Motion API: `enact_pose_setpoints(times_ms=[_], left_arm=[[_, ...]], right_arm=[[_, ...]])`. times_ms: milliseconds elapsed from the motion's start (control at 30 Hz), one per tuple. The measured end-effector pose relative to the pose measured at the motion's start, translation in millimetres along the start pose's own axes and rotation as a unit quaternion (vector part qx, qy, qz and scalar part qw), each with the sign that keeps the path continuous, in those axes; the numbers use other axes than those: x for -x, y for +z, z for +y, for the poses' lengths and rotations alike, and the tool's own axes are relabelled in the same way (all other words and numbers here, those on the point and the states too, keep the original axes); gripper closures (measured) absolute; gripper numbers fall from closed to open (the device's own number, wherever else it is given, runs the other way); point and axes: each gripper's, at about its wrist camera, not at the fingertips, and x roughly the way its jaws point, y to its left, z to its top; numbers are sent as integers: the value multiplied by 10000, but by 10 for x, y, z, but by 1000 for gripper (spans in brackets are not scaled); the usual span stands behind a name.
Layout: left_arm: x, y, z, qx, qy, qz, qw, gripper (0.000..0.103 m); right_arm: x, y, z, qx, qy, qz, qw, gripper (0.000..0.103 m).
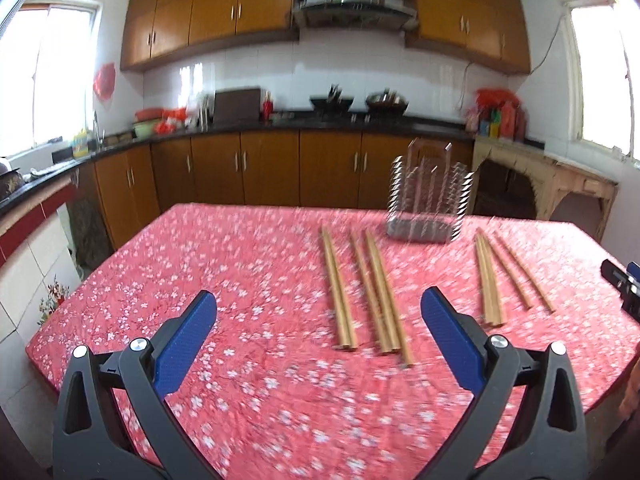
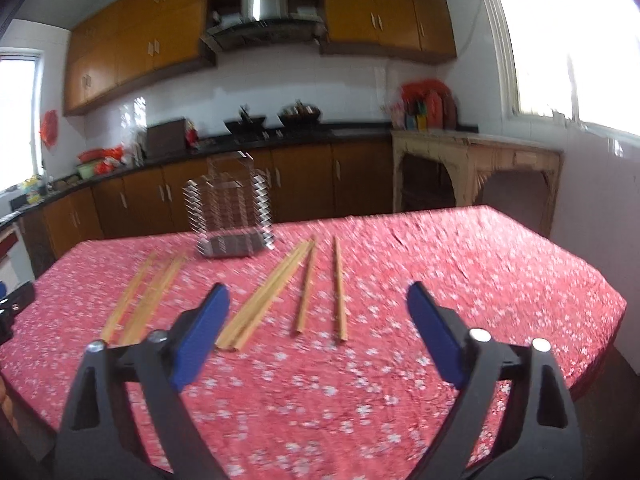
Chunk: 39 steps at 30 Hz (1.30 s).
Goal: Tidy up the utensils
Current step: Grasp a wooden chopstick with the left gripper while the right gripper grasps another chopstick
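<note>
Several wooden chopsticks lie on a red floral tablecloth (image 1: 240,280). In the left wrist view one group (image 1: 368,292) lies ahead of centre and another group (image 1: 504,276) to the right. A wire utensil basket (image 1: 430,200) stands upright behind them. My left gripper (image 1: 318,312) is open and empty, above the table, short of the chopsticks. In the right wrist view the chopsticks lie ahead (image 2: 304,288) and to the left (image 2: 140,300), the basket (image 2: 232,212) behind. My right gripper (image 2: 318,304) is open and empty above the table (image 2: 480,280).
Kitchen counters (image 1: 280,128) and brown cabinets run behind the table. A pale wooden side table (image 2: 476,168) stands at the right by a bright window. The right gripper's tip (image 1: 622,284) shows at the left wrist view's right edge. Both views are motion-blurred.
</note>
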Motion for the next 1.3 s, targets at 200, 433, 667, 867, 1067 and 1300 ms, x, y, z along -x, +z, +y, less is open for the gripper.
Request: enact_pose_setpoints(times_ms=[200, 433, 667, 867, 1067, 1300], left_arm=[[-583, 84, 138, -123, -64, 828, 9965, 26], [-1068, -29, -13, -369, -429, 1621, 9851, 47], [-1410, -100, 9, -301, -540, 2152, 9746, 62], [-1481, -73, -13, -427, -417, 2232, 9729, 64], [-1628, 2, 85, -281, -241, 2265, 9733, 83], [-1533, -56, 30, -376, -316, 2224, 9737, 82]], right_arm=[[-907, 32, -236, -52, -237, 1409, 9897, 52], [-1440, -84, -181, 91, -264, 2146, 9763, 57], [-1625, -153, -157, 154, -253, 2379, 9708, 68], [-1706, -130, -115, 161, -214, 2357, 9714, 84], [-1759, -122, -187, -10, -179, 2378, 9711, 95], [-1699, -148, -174, -23, -189, 2354, 9717, 93]])
